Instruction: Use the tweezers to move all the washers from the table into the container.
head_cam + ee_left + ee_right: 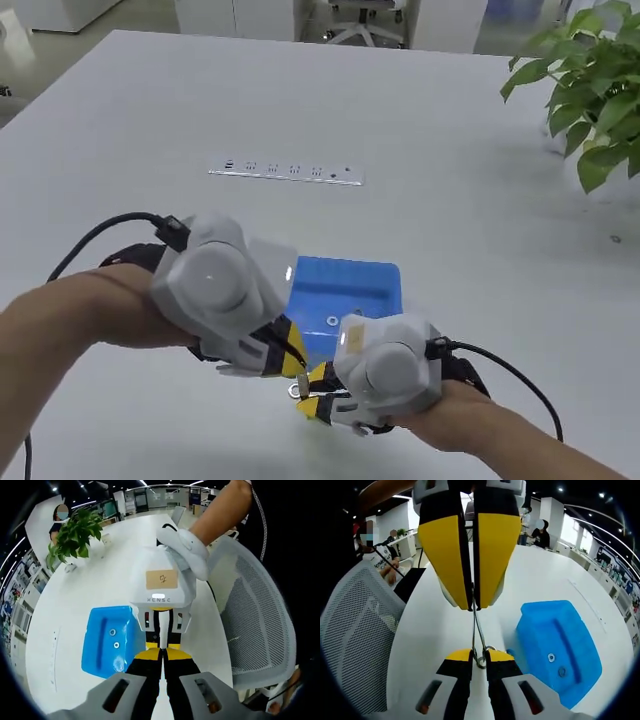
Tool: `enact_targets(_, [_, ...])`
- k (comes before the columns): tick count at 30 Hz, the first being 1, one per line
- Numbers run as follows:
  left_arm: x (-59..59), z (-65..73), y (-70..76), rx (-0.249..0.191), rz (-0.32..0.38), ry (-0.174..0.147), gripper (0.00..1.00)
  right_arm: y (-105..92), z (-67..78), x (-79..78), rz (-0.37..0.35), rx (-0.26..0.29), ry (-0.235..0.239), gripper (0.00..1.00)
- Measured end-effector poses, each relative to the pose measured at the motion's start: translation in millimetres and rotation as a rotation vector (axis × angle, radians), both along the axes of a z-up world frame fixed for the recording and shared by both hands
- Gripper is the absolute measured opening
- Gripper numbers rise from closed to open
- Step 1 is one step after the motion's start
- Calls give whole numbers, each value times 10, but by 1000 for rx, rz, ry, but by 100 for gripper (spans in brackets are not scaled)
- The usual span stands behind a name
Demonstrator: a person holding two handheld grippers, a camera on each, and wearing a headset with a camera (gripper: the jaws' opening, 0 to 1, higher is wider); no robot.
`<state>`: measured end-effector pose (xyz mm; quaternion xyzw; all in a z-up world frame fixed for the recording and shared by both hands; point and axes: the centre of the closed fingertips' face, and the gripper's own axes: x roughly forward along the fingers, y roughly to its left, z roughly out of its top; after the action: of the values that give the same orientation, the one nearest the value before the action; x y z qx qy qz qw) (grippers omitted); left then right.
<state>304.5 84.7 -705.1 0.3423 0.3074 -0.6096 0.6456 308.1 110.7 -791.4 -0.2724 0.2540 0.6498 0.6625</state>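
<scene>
A blue container lies on the white table, just beyond both grippers. Two washers rest inside it; one washer shows in the head view. My left gripper and right gripper meet tip to tip near the table's front edge. Thin metal tweezers run between them. The left gripper is shut, its yellow jaws pinching one end. My right gripper is shut on the other end. The container sits to the side of the jaws.
A flush socket strip sits in the table's middle. A potted plant stands at the far right. A mesh chair is at the table's near edge. People sit at desks in the background.
</scene>
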Motion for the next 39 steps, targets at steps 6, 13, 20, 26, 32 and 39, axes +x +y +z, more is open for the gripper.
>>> enact_targets(6, [23, 14, -28, -16, 6, 5, 5, 4, -4, 10, -3, 6, 10, 12])
enact_targets(13, [22, 17, -27, -14, 0, 8, 5, -6, 13, -9, -8, 13, 14, 12])
enact_targets(20, [10, -22, -34, -1, -8, 11, 5, -25, -15, -29, -11, 8, 20, 12])
enact_targets(26, [26, -11, -49, -17, 0, 14, 5, -32, -24, -31, -20, 6, 25, 13])
enact_targets(32, [36, -16, -32, -15, 12, 20, 5, -39, -35, -20, -29, 1, 32, 12])
enact_targets(39, [27, -19, -21, -14, 16, 22, 5, -35, -38, -30, -26, -2, 36, 10])
